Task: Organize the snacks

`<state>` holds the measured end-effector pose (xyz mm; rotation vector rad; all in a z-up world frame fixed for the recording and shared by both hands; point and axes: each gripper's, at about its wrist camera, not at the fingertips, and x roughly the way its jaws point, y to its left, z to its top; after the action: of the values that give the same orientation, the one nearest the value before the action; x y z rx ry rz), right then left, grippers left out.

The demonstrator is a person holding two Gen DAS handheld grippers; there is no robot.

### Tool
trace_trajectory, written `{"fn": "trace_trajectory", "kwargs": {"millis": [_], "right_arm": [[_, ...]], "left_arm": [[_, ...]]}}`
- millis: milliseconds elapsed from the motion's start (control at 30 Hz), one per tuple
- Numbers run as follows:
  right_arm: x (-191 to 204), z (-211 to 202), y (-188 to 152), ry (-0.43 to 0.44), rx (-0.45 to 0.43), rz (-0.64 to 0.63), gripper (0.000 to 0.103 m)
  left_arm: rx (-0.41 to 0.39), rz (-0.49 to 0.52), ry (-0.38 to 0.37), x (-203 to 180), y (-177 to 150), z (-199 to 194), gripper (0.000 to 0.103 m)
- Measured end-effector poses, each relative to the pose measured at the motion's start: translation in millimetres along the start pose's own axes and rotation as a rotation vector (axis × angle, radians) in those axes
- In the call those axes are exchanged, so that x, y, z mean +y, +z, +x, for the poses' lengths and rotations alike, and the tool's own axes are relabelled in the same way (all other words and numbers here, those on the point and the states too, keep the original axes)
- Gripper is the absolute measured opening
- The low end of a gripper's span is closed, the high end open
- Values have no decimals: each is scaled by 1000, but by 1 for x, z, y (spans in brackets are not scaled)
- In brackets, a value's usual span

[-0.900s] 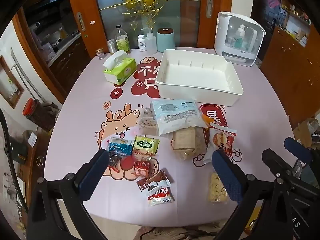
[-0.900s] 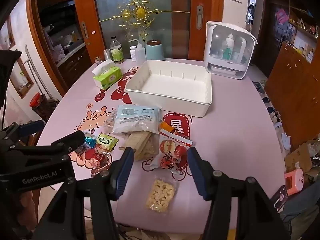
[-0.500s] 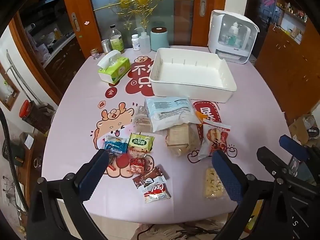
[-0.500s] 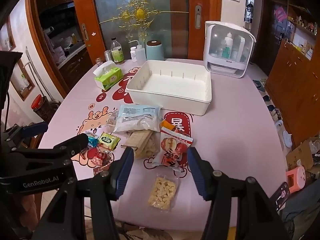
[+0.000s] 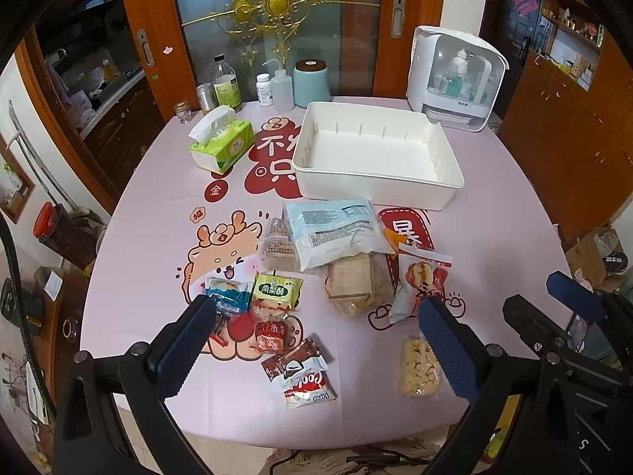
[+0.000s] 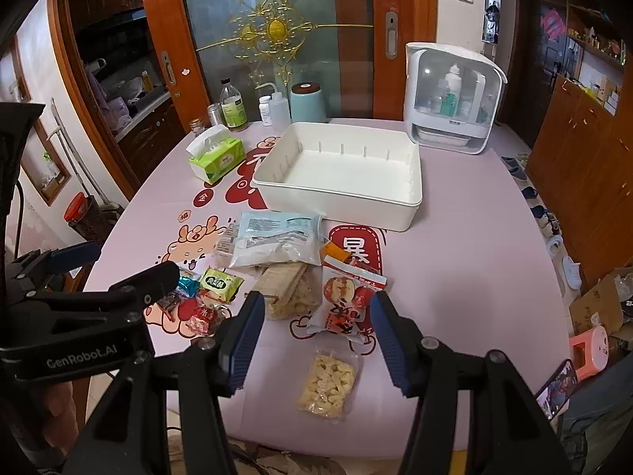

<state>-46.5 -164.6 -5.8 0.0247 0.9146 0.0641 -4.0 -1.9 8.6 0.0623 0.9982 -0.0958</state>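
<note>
Nearest, both claws hang above the bench's near edge (image 5: 356,441), holding nothing. Left claw (image 5: 314,340) gapes wide over the small wrappers; right claw (image 6: 316,340) stands partly open, its pads apart, over the clear bag of pale puffs (image 6: 328,386) (this bag lies closest to the edge). Beyond it lies the red apple packet (image 6: 346,303), then a cracker pack (image 6: 287,285) and the pale blue bag (image 6: 277,237), overlapping. Small sweets (image 5: 257,308) cluster to the left. Farther on, the white bin (image 6: 340,198) sits empty mid-bench. Bare pink cloth lies open right of the snacks. Tissue pack (image 5: 222,144) and bottles (image 5: 227,87) line the far edge.
</note>
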Motion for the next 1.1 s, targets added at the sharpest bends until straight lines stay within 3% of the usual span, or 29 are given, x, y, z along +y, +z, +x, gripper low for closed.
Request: {"fn": "trace_trajectory", "kwargs": {"millis": [1100], "right_arm": [[3,3,-1,21,6,15,57]], "left_arm": [[6,11,-10,4,-1,2,100]]}}
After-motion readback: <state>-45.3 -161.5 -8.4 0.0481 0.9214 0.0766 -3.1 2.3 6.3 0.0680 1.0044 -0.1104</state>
